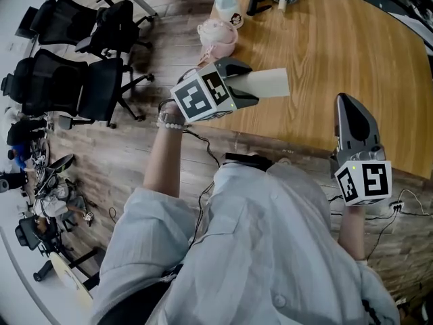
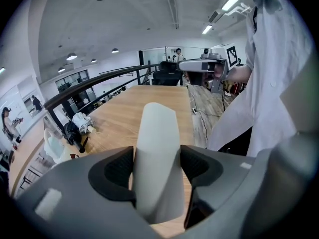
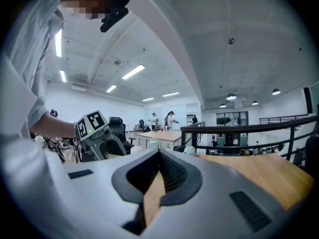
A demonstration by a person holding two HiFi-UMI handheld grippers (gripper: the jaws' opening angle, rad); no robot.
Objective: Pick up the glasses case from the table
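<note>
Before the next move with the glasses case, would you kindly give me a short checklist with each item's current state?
1. Left gripper shut on the glasses case: ok, both jaws press its sides.
2. Grip near the case's middle: not ok, most of it juts past the jaws.
3. Right gripper free: ok, jaws together, nothing between.
4. Case apart from the pink item on the table: ok.
5. Case lifted off the table: cannot tell.
</note>
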